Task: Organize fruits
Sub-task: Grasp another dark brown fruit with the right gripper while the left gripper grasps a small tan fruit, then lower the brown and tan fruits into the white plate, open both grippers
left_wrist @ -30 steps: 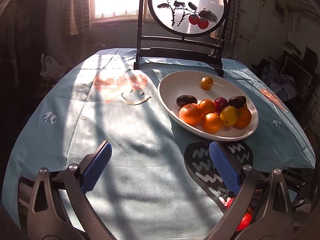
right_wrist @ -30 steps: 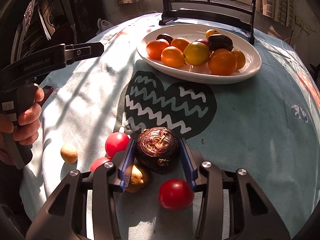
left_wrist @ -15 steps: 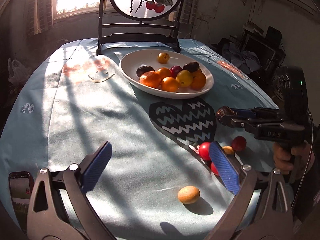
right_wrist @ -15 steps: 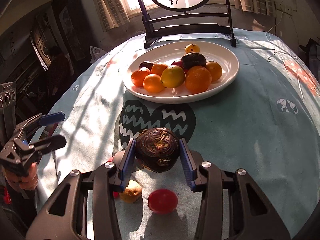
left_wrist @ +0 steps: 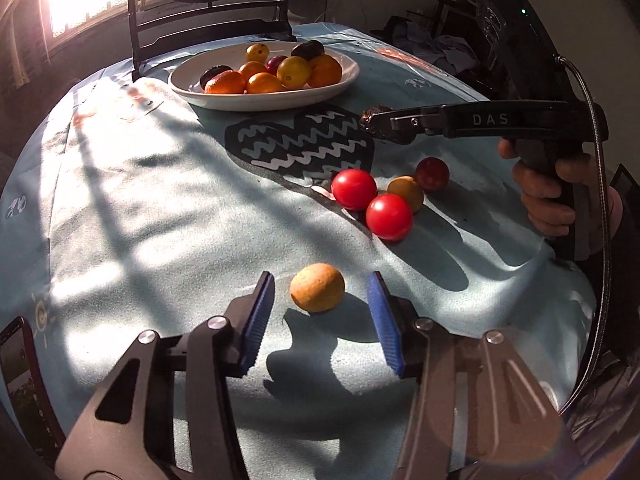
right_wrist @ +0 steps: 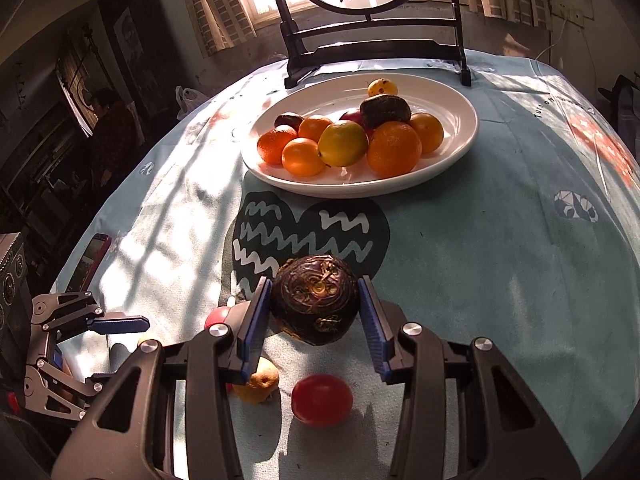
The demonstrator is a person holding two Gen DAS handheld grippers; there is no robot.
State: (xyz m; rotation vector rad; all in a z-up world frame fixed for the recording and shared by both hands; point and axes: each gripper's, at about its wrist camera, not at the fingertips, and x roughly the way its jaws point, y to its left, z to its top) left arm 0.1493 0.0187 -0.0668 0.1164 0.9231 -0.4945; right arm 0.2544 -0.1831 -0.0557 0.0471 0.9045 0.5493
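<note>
My right gripper (right_wrist: 314, 306) is shut on a dark brown round fruit (right_wrist: 314, 300) and holds it above the tablecloth, short of the white plate (right_wrist: 460, 136) that holds several oranges and dark fruits. The held fruit shows in the left wrist view (left_wrist: 384, 122) too. My left gripper (left_wrist: 320, 304) is open, low over the table, with a small tan fruit (left_wrist: 317, 287) lying between its fingers, untouched. Two red fruits (left_wrist: 354, 189), a yellow one (left_wrist: 406, 192) and a dark red one (left_wrist: 432, 168) lie beyond it.
A dark wooden stand with a round painted screen (right_wrist: 372, 20) stands behind the plate. A phone (right_wrist: 94, 254) lies near the table's left edge. A red fruit (right_wrist: 322, 400) and a tan fruit (right_wrist: 258, 384) lie under my right gripper.
My left gripper has dropped and moved forward so that the tan fruit now lies between its fingers, which have narrowed. My right gripper has lifted the dark fruit a little towards the plate.
</note>
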